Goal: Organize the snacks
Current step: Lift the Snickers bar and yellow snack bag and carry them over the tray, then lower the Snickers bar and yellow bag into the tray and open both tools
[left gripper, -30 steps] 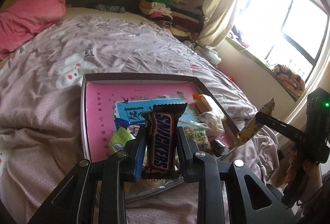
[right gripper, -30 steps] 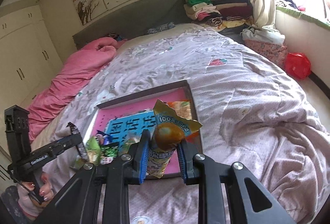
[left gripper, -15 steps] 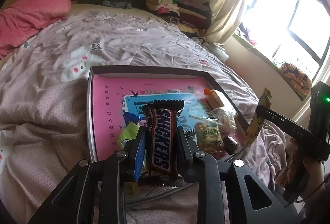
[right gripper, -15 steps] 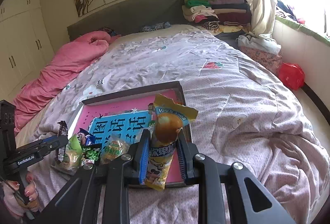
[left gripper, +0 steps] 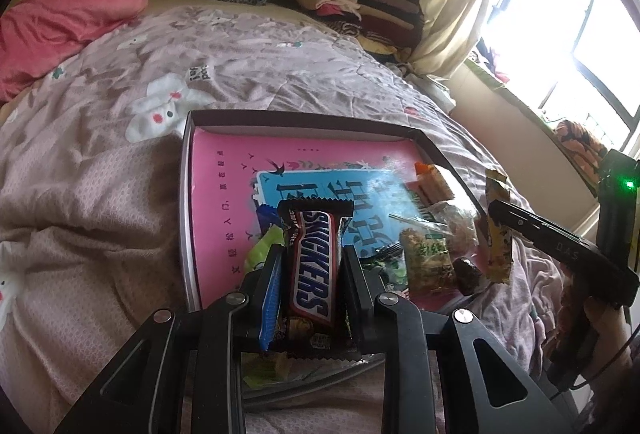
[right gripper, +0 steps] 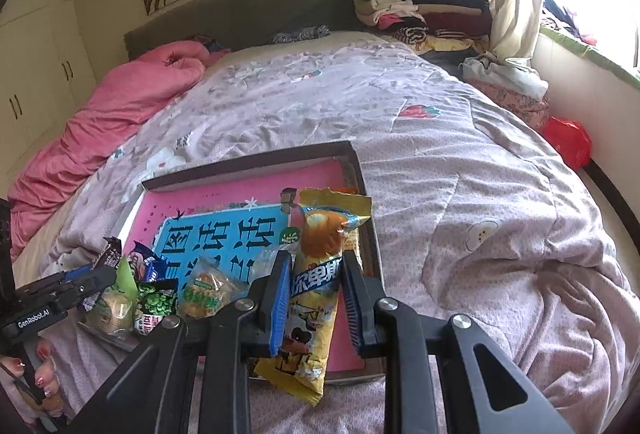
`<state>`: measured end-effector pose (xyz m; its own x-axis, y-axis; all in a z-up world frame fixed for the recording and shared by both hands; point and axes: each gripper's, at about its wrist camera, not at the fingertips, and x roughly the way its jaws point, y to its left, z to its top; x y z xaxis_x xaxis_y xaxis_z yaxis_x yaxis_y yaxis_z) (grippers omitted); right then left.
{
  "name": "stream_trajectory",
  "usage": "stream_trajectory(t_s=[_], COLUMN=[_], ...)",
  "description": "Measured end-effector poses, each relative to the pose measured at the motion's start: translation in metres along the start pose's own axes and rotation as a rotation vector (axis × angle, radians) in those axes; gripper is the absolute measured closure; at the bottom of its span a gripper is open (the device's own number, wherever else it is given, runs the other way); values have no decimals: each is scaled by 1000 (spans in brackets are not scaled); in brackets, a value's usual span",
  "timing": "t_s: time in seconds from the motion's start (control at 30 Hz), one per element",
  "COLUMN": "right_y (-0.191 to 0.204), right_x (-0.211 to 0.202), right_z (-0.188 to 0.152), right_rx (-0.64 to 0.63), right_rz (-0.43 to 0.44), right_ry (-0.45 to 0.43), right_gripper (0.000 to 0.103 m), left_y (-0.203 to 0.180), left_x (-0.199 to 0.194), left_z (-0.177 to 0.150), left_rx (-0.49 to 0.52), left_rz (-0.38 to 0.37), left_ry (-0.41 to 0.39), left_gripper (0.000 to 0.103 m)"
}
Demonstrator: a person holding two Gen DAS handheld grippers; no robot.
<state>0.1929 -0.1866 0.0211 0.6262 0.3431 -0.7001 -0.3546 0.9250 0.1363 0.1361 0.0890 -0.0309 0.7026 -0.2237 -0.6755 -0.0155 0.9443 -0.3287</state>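
Lower now over the dark-rimmed pink tray [right gripper: 362, 170], my right gripper [right gripper: 314, 298] clamps the yellow cake packet [right gripper: 310, 308] while my left gripper [left gripper: 310, 284] clenches the brown Snickers bar [left gripper: 314, 266] above the tray's near edge, where dropping either could scatter the piled snacks.

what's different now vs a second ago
The right tongs carried the yellow snack packet down and closer over the tray's right side. The left tongs barely shifted. Both grips are unchanged: the left stays shut on the Snickers bar.
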Motion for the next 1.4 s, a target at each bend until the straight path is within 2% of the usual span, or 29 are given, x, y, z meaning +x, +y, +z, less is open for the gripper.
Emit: stream_trajectory(t_s=[0.73, 1.13, 1.4], right_y=[-2, -5, 0], right_x=[16, 6, -11], right_z=[9, 4, -13], right_rx=[21, 41, 33], right_rz=[20, 40, 41], right_ry=[32, 30, 50], right_gripper=[77, 77, 77], left_y=[0, 0, 3], left_x=[-1, -1, -2], left_z=[0, 0, -1], left_rx=[-8, -10, -20], left_rz=[7, 8, 18], left_ry=[8, 9, 14], left_gripper=[74, 74, 72])
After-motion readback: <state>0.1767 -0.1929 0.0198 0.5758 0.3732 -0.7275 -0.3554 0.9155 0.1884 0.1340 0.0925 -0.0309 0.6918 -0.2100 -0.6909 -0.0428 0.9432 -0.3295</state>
